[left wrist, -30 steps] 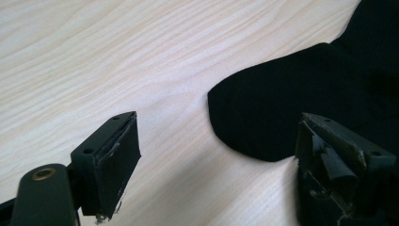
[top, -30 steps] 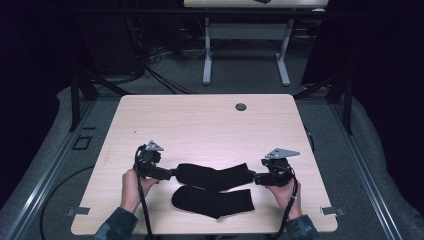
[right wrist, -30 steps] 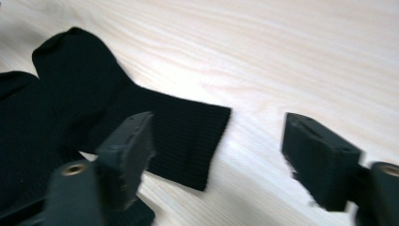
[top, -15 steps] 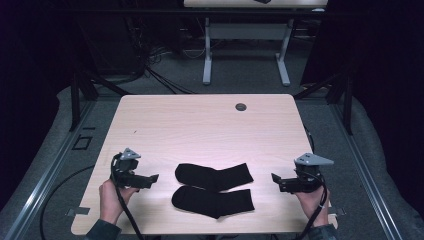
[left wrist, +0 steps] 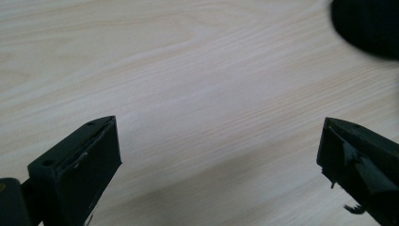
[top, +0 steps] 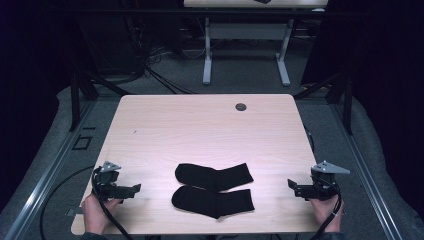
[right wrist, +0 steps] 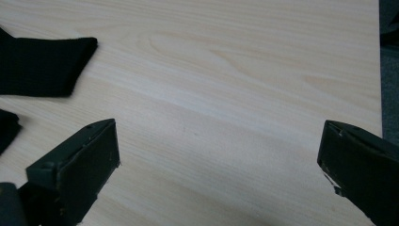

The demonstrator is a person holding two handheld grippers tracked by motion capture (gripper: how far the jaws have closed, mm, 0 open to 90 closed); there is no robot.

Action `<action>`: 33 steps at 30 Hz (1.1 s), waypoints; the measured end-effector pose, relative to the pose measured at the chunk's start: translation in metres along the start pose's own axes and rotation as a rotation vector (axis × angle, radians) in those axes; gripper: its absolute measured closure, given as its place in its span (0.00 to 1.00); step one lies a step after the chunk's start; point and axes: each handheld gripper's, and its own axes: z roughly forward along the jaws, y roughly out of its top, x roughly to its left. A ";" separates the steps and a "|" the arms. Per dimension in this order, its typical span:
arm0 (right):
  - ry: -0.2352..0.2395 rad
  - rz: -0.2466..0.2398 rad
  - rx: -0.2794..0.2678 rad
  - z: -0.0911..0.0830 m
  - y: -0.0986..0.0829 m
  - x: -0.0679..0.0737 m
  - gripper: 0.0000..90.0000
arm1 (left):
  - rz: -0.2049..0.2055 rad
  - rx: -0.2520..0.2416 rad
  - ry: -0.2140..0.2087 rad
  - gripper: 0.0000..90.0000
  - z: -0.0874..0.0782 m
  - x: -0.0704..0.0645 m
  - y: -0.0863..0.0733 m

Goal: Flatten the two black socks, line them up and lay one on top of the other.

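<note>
Two black socks lie flat side by side near the table's front middle, the far sock [top: 213, 176] just behind the near sock [top: 212, 201]. My left gripper [top: 134, 189] rests open at the front left corner, well left of the socks, with nothing between its fingers. My right gripper [top: 291, 186] rests open at the front right corner, apart from them too. In the left gripper view the open left gripper [left wrist: 219, 155] faces bare wood, with a sock [left wrist: 367, 23] at the top right. From the open right gripper [right wrist: 219, 155], the far sock's cuff [right wrist: 42, 66] and the near sock's tip [right wrist: 7, 129] lie at the left.
The light wood table [top: 200, 130] has a dark round grommet [top: 241, 106] near its far edge. Its right edge [right wrist: 379, 70] runs close beside my right gripper. A second table's legs [top: 245, 50] stand on the grey floor beyond. Cables trail from both grippers.
Both grippers have drawn back from the ends of the far sock, outward and toward the front corners. They hold nothing now. The socks stay flat in place.
</note>
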 end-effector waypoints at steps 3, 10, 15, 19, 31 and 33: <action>-0.018 0.003 0.015 0.006 -0.009 -0.005 0.00 | -0.014 -0.001 0.019 0.00 0.002 0.005 -0.009; -0.035 0.007 0.038 0.016 -0.020 -0.007 0.00 | -0.047 -0.031 0.043 0.00 0.006 0.008 -0.024; -0.046 -0.006 0.062 0.022 -0.024 -0.005 0.00 | -0.029 -0.054 0.073 0.00 0.013 0.004 -0.030; -0.063 -0.024 0.087 0.025 -0.025 -0.002 0.00 | -0.007 -0.075 0.105 0.00 0.016 0.000 -0.033; -0.068 -0.029 0.080 0.027 -0.026 -0.001 0.00 | -0.019 -0.105 0.130 0.00 0.019 0.003 -0.033; -0.068 -0.026 0.075 0.027 -0.026 0.000 0.00 | -0.021 -0.104 0.129 0.00 0.020 0.004 -0.032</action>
